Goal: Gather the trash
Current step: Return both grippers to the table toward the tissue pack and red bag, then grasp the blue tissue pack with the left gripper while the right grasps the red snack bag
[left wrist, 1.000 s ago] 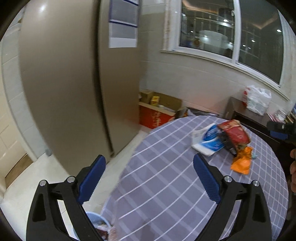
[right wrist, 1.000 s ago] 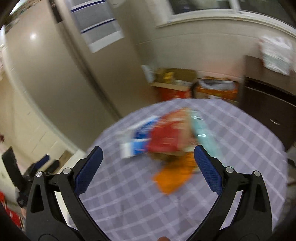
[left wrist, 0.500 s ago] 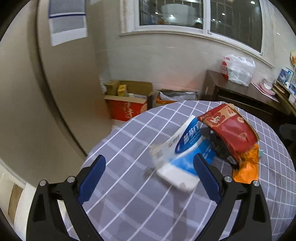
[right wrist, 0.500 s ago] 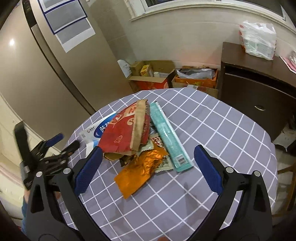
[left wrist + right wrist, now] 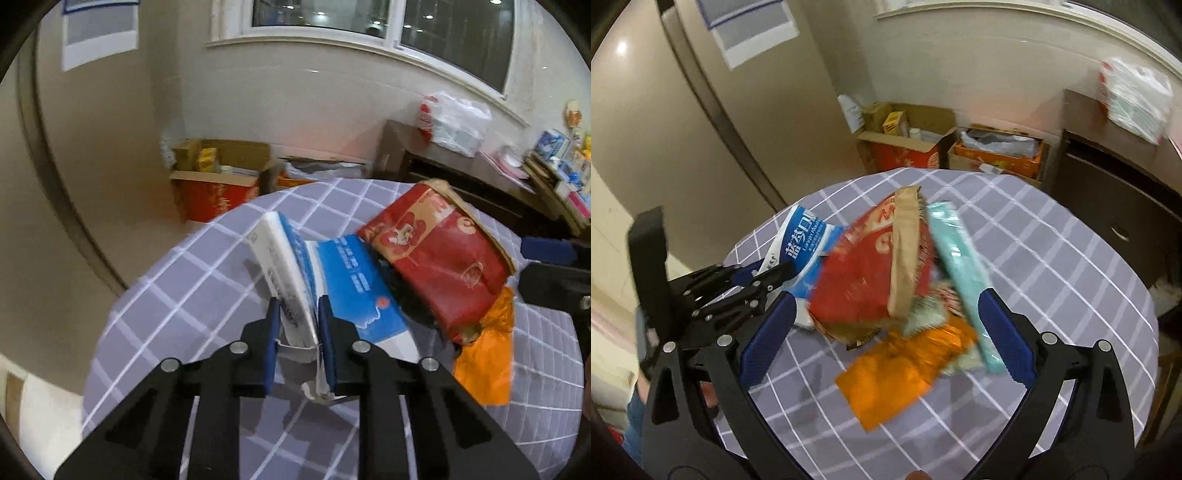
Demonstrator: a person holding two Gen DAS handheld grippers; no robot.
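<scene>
A pile of trash lies on a round table with a grey checked cloth (image 5: 1052, 258). My left gripper (image 5: 296, 314) is shut on the near edge of a blue-and-white wrapper (image 5: 347, 280), which folds up between the jaws; it also shows in the right wrist view (image 5: 803, 247). A red paper bag (image 5: 439, 254) (image 5: 871, 280) overlaps it. An orange foil wrapper (image 5: 901, 373) (image 5: 487, 358) and a teal packet (image 5: 960, 266) lie beside it. My right gripper (image 5: 886, 328) is open, hovering above the pile.
A tall beige fridge (image 5: 683, 129) stands left of the table. Cardboard boxes (image 5: 905, 147) sit on the floor behind it. A dark cabinet (image 5: 1108, 192) with a plastic bag (image 5: 1134, 99) on top stands at the right.
My left gripper moved in to the blue-and-white wrapper and shut on its edge. My right gripper moved lower and closer over the pile, still open.
</scene>
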